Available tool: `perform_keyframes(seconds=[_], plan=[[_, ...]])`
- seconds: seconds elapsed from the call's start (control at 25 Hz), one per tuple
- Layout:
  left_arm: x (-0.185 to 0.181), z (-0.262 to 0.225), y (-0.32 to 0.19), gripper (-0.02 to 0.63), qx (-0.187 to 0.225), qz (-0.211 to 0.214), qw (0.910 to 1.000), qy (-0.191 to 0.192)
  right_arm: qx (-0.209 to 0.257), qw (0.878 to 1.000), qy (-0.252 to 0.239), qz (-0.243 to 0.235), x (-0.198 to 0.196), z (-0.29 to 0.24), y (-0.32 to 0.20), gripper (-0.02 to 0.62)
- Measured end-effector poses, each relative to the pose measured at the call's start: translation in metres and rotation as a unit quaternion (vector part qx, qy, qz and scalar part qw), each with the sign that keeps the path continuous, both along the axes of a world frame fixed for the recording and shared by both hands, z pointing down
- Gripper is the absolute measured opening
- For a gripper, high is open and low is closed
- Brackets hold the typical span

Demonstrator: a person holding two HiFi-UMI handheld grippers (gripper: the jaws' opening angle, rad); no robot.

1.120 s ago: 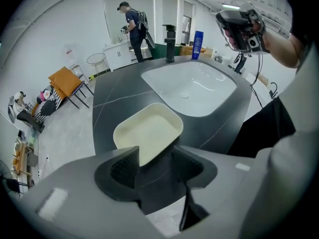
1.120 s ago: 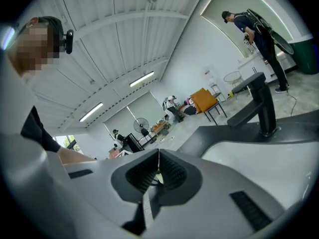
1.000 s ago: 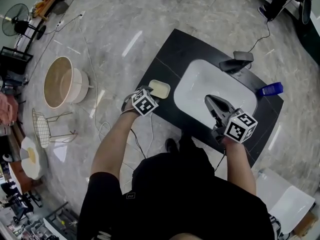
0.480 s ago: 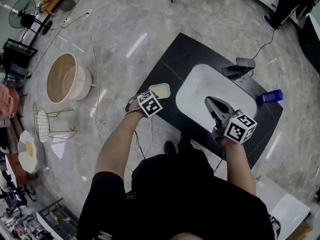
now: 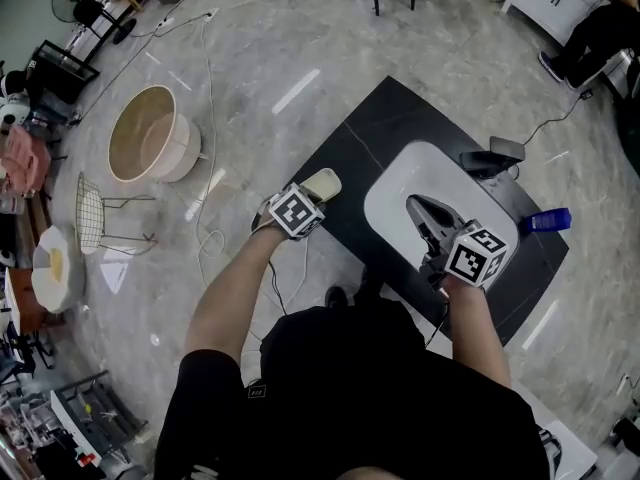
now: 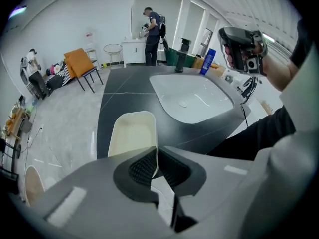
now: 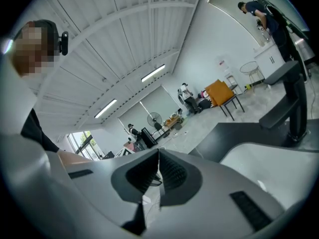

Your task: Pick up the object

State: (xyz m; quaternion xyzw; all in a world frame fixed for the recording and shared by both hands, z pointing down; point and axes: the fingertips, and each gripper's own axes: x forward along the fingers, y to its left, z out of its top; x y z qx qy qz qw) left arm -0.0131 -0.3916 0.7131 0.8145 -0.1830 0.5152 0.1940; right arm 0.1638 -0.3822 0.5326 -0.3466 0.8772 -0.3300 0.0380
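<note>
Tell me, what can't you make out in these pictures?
- Head view: the left gripper hides its own jaws; only the left gripper view shows them clamped on the cream tray.
- Left gripper view: the jaws cover the tray's near end, so whether it rests on the black table is unclear.
- Head view: the blue bottle has a label too small to read.
- Head view: the right gripper covers part of the white sink.

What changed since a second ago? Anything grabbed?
The left gripper has just been closing its jaws, which now pinch the cream dish by its rim, tipping it up off the black counter. The right gripper stays shut and empty over the white basin.
</note>
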Motion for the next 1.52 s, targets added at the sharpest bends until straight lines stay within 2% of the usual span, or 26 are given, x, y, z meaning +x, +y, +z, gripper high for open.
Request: perform_keyframes(seconds=[0.32,0.56,0.96,1.28,1.52], plan=[[-0.035,-0.034,-0.001,0.023,0.024,-0.073,0.9968,0.022,0.017,0.999,-0.006,-0.048,-0.022,-0.013,-0.009,0.012],[-0.047,-0.071,-0.011,0.023,0.054,-0.112,0.9905,0.060,0.025,0.998,0.002,-0.058,-0.024,-0.024,-0.012,0.012],[-0.063,-0.133,-0.021,0.023,0.108,-0.129,0.9792,0.114,0.052,0.998,0.021,-0.040,-0.040,-0.053,-0.038,0.012],[-0.100,-0.178,-0.033,0.024,0.142,-0.167,0.9605,0.171,0.067,0.997,0.027,-0.038,-0.066,-0.068,-0.050,0.012],[-0.132,-0.224,-0.041,0.023,0.192,-0.192,0.9400,0.206,0.077,0.996,0.035,-0.037,-0.080,-0.078,-0.057,0.012]])
